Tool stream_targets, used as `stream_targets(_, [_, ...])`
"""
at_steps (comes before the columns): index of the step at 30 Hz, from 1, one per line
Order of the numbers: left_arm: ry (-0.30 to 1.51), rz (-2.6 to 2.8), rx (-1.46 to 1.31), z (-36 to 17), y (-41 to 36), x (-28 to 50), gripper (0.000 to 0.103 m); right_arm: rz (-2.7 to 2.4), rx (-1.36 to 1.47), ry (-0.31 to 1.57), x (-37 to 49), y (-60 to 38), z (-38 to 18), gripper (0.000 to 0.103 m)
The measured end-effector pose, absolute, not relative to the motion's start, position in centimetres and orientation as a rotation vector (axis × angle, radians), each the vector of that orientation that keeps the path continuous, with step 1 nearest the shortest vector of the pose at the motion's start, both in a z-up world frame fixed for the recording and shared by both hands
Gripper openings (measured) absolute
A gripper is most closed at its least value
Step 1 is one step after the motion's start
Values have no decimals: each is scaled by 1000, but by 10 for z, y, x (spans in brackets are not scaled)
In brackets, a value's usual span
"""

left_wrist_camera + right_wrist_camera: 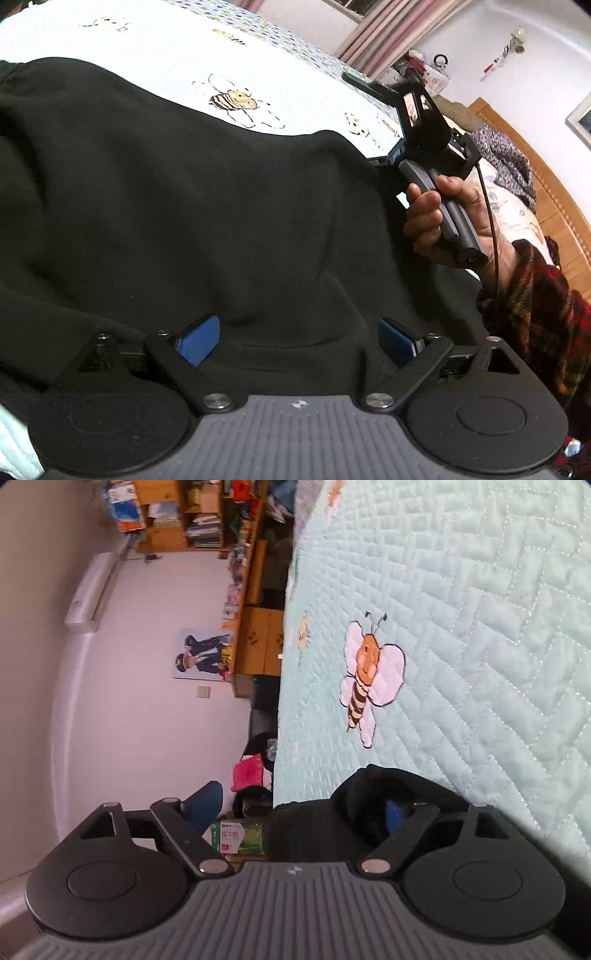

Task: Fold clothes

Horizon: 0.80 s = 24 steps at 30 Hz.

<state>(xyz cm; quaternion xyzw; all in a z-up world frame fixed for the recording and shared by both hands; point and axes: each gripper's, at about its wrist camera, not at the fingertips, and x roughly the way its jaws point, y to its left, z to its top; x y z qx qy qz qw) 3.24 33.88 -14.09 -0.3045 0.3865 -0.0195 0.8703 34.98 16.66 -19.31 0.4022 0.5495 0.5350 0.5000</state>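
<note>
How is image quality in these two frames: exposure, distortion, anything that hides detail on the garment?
Left wrist view: strong fisheye bending; the black garment is underexposed, folds barely readable, while the bee quilt beyond is nearly blown out. Right wrist view: the scene appears rolled sideways, evenly lit, quilt stitching sharp; the garment again a featureless dark mass.

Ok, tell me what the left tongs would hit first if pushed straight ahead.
Most likely the black fleece garment: the open left tongs point down at it, and it fills the view ahead. How close the cloth lies is unclear.
</note>
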Motion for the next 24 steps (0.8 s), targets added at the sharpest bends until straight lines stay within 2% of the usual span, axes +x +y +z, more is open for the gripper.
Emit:
stream_targets(6, [809, -40, -659, -144, 342, 28, 91, 1270, 603, 1330, 354, 176, -160, 84])
stream_targets(12, [802, -32, -646, -146, 340, 23, 92, 1101, 802, 1166, 387, 111, -133, 86])
stream_targets(16, [799, -28, -622, -146, 337, 23, 96, 1240, 551, 1294, 355, 122, -125, 86])
stream_targets(20, [801, -22, -579, -145, 334, 21, 96, 1314, 370, 1426, 335, 147, -141, 87])
stream_targets(24, [803, -34, -586, -145, 337, 21, 99, 1403, 290, 1532, 329, 170, -152, 92])
